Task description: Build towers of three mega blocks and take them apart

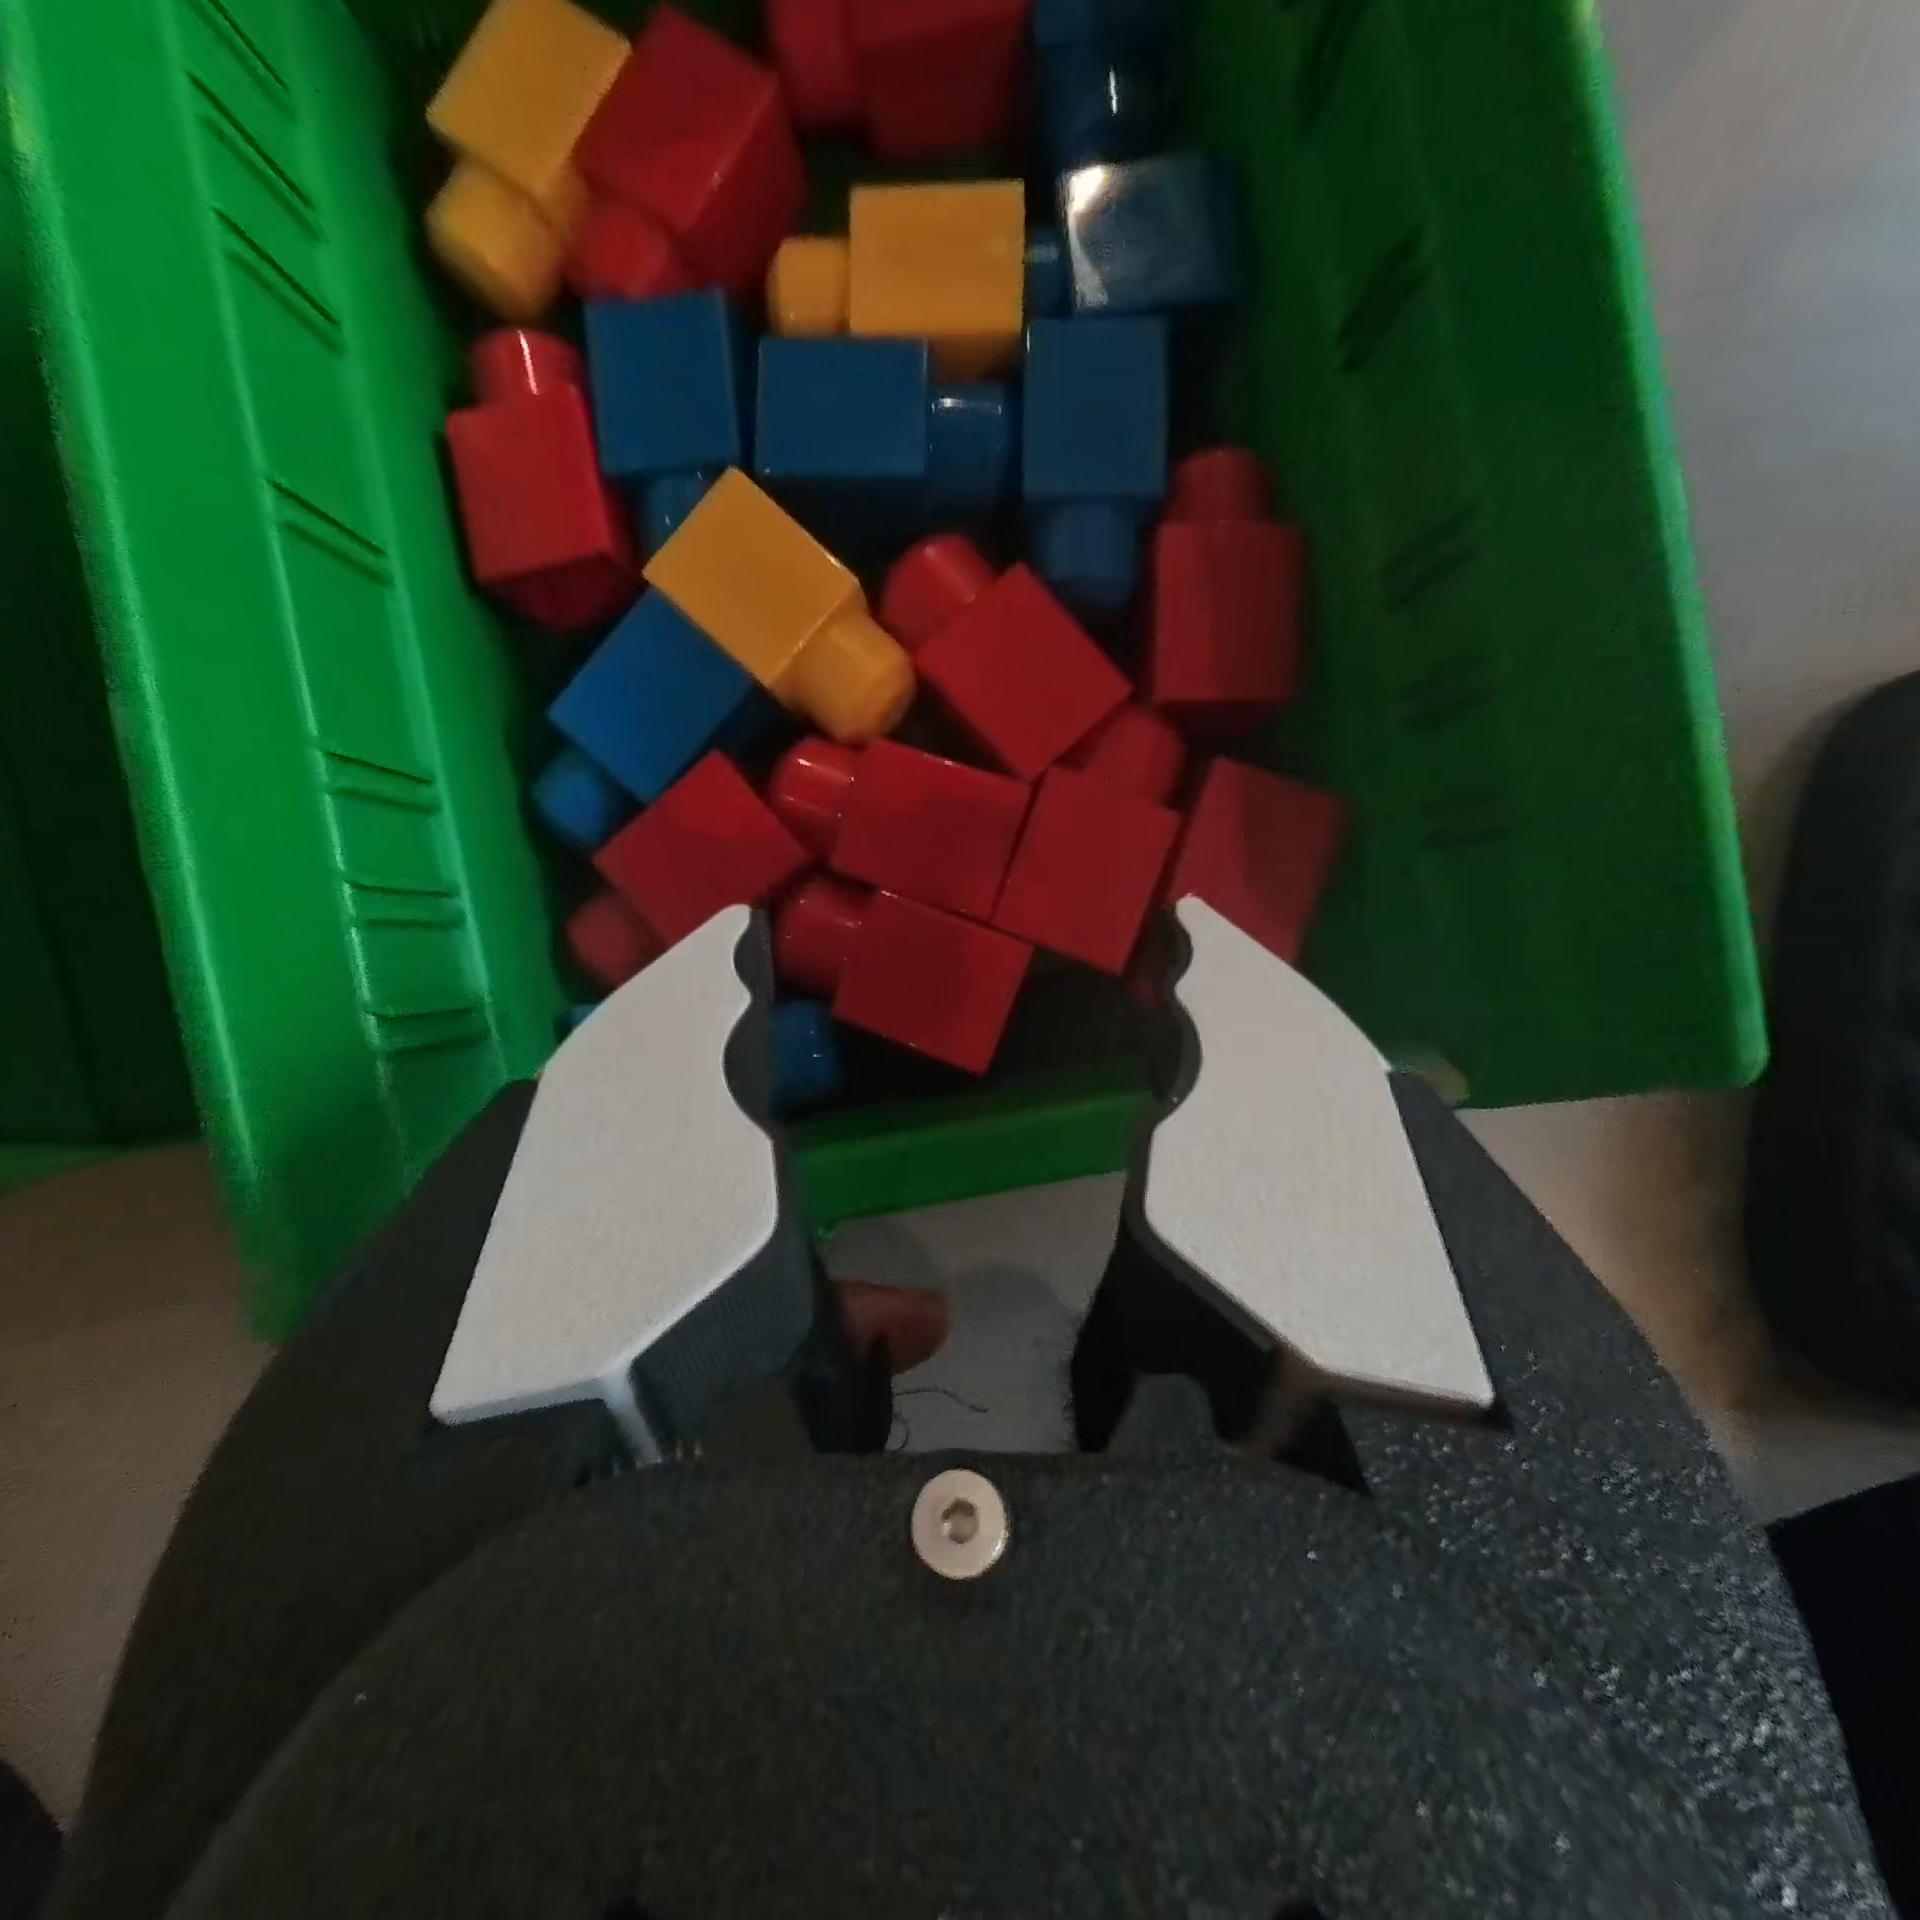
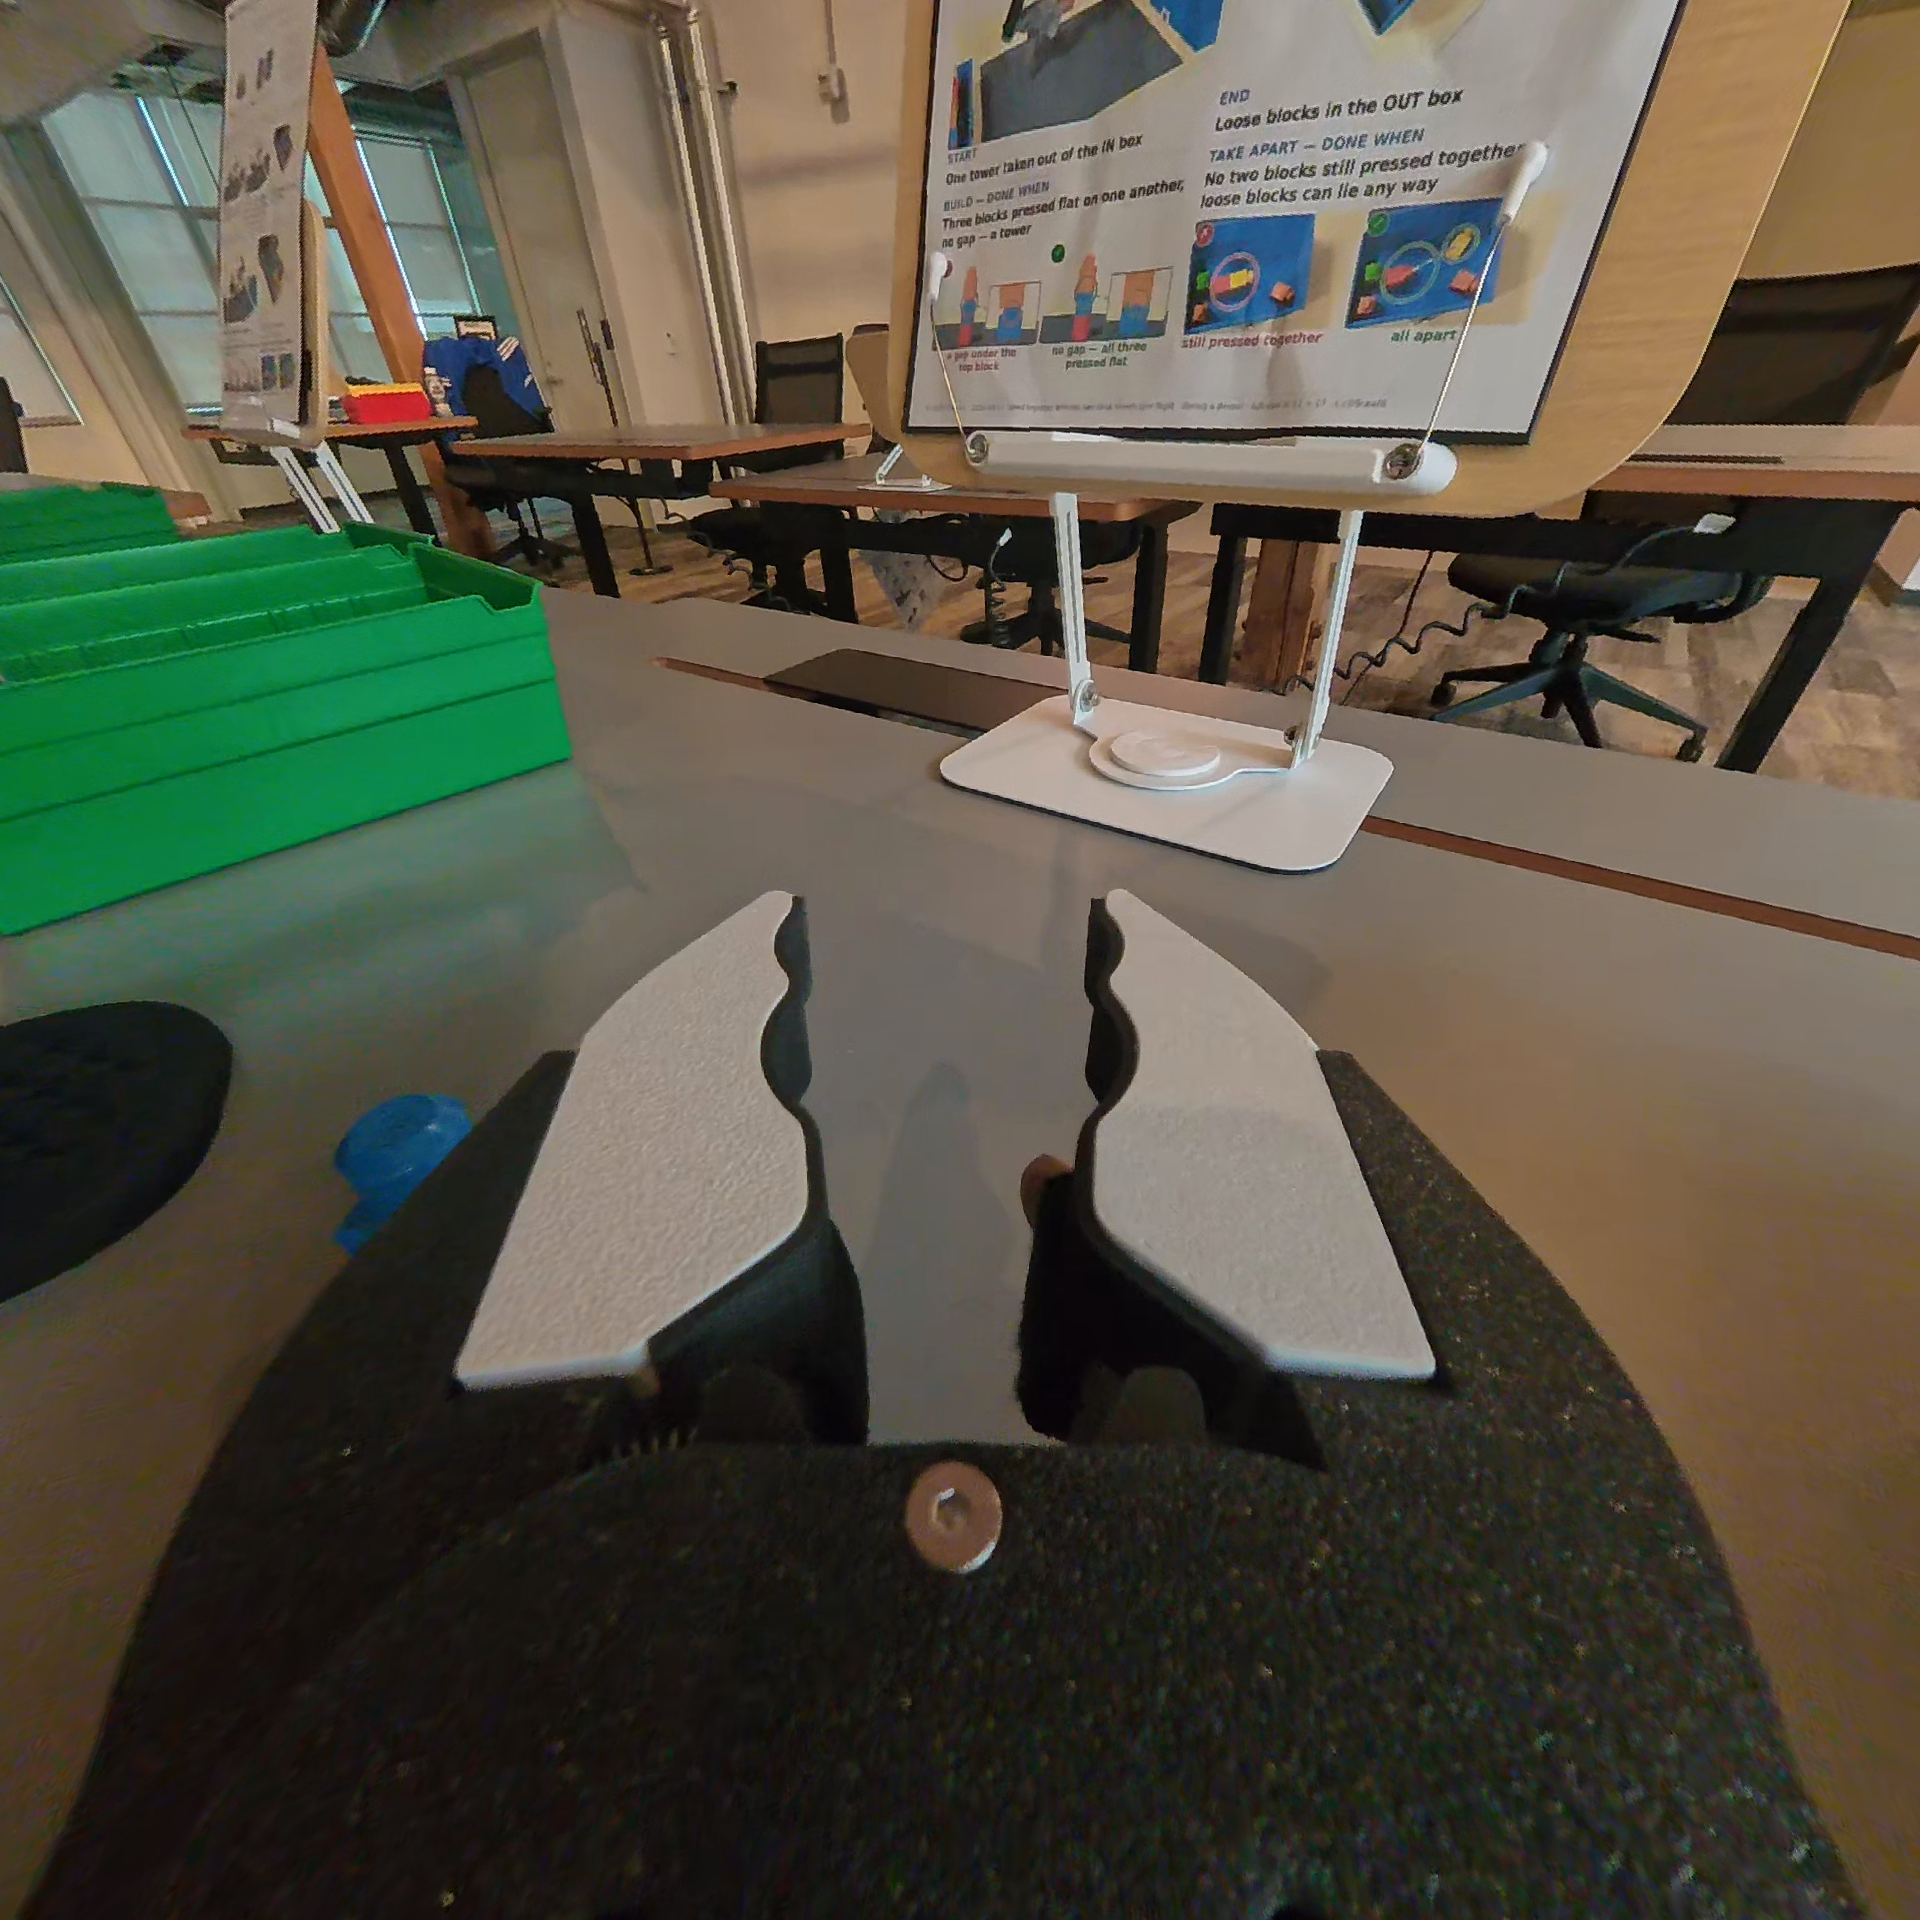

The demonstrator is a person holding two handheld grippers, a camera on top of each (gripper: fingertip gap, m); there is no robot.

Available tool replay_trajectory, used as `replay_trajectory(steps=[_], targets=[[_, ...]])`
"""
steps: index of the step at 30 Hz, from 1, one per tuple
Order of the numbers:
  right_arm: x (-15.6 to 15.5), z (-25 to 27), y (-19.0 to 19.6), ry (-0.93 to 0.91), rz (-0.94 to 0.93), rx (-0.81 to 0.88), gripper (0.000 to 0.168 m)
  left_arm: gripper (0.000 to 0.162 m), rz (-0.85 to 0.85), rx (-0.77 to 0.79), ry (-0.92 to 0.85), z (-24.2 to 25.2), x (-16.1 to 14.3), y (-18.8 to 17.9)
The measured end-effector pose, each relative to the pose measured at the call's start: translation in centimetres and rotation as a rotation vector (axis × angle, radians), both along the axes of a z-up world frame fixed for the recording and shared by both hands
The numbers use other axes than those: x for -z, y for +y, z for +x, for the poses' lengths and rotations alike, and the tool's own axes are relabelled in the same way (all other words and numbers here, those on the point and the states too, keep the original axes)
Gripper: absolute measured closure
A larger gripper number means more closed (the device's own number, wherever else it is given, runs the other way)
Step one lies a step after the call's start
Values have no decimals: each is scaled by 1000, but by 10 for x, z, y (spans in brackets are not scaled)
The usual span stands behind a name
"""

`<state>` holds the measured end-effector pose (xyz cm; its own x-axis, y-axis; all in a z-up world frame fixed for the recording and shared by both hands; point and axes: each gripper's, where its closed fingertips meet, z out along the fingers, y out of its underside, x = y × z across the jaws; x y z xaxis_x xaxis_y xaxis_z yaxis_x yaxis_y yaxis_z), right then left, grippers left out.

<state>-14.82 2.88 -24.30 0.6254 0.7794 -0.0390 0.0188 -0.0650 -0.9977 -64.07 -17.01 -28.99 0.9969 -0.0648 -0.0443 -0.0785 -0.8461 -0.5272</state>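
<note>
Where blocks (image 1: pixel 940 831) crowd green bin (image 1: pixel 1507 520), left tool (image 1: pixel 966 935) open

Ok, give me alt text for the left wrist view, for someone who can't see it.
The open left hand-held gripper reaches over the near edge of a green bin heaped with loose red, blue and yellow blocks, holding nothing. A red block lies just beyond and between its white fingers. The image is slightly blurred.
</note>
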Motion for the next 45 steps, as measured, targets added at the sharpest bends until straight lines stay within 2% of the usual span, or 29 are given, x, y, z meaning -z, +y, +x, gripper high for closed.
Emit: replay_trajectory(steps=[6, 11, 14, 22, 27, 30, 35, 37, 42, 45], targets=[[1, -1, 0, -4, -2, -3, 117, 92, -54, 18, -13, 2, 14, 1], [0, 0, 0, -3, 2, -1, 117, 95, -30, -63, -13, -11, 16, 9], [1, -1, -1, -2, -3, -6, 117, 99, 30, -60, 8, -12, 10, 22], [0, -1, -1, -2, 3, -3, 117, 114, 59, -104, 113, -25, 5, 61], [1, -2, -2, -6, 1, -9, 117, 120, 83, -60, 139, -20, 4, 85], [1, -2, -2, -9, 3, -12, 117, 122, 40, 208, 134, 3, 11, 93], [2, -2, -2, -10, -2, -13, 117, 111, -173, 563, 482, -9, 16, 90], [2, -2, -1, -13, -1, -10, 117, 112, -215, 661, 549, -12, 13, 94], [4, -2, 0, -19, -6, -6, 118, 113, -223, 855, 494, 0, 10, 108], [6, -2, 1, -26, -10, -7, 118, 115, -299, 950, 496, -3, 15, 107]])
